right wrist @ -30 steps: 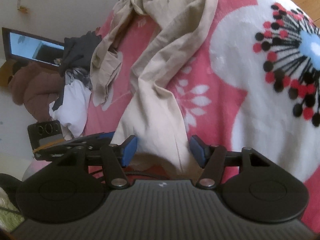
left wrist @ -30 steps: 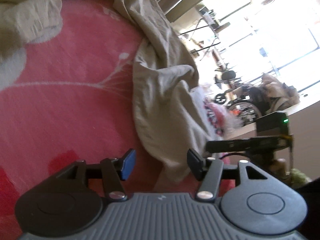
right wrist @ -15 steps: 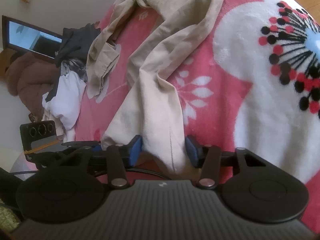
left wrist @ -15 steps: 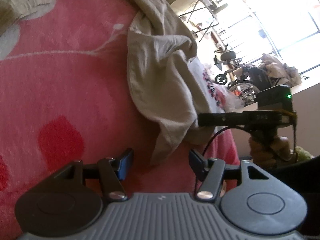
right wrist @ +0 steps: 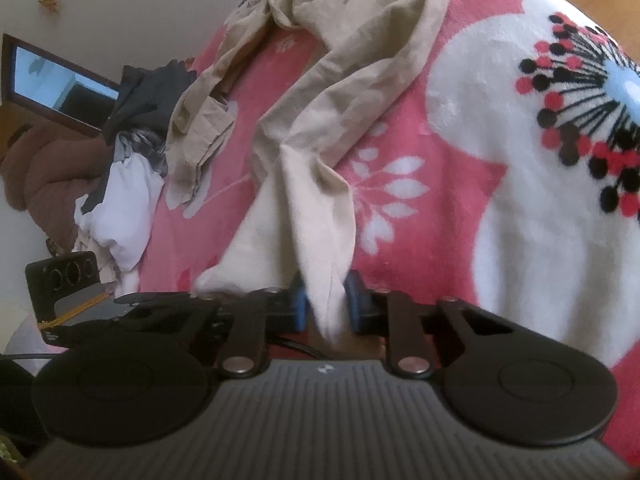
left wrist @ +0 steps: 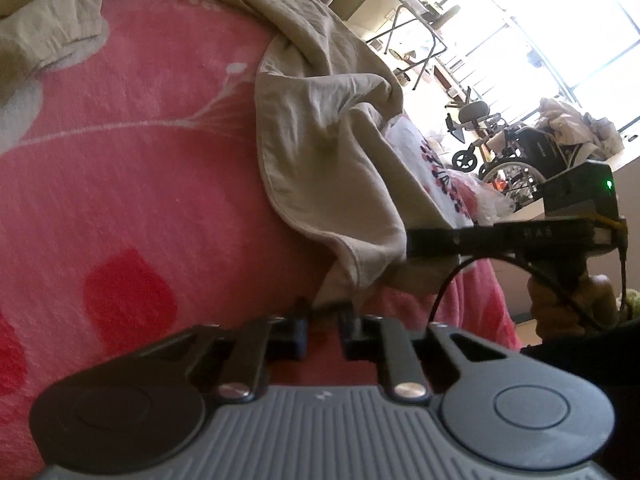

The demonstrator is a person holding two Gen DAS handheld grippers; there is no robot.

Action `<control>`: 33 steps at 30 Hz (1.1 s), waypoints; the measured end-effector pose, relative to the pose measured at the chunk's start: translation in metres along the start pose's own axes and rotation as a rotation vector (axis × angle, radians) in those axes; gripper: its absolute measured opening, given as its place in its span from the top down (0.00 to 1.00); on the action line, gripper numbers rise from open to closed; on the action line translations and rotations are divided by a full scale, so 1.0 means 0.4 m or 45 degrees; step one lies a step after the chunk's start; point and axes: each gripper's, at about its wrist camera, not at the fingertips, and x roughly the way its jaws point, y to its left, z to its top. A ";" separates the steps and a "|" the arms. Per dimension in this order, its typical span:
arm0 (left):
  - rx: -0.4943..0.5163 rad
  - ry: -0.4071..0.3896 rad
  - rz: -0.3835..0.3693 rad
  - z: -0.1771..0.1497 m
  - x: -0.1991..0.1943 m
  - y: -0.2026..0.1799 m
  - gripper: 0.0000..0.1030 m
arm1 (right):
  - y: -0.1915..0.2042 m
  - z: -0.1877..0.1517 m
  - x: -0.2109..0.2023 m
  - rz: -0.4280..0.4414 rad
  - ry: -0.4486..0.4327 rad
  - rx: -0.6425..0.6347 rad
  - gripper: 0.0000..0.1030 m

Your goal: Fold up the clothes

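On bed: both claws closing on beige trousers (right wrist: 340, 92).
Right claw (right wrist: 325, 304) pinching a cuff fold; left claw (left wrist: 323, 326) nipping the other hem, over my pink floral blanket (left wrist: 132, 168).

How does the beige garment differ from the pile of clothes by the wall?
The beige garment lies strung out across the pink blanket; the pile is bunched at the blanket's edge. The garment is one colour; the pile mixes dark grey and white. The garment's end sits between the closing right gripper; nothing touches the pile. Both are rumpled, unfolded.
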 end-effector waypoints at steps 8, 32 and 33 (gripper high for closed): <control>0.045 0.037 -0.221 -0.021 -0.013 -0.030 0.94 | 0.007 -0.015 -0.067 0.016 0.086 -0.016 0.90; 0.081 0.367 -0.321 -0.078 0.099 -0.068 0.94 | -0.069 0.016 -0.243 -0.378 0.311 -0.103 0.59; 0.089 0.367 -0.315 -0.081 0.101 -0.071 0.94 | -0.077 0.036 -0.269 -0.340 0.235 -0.063 0.56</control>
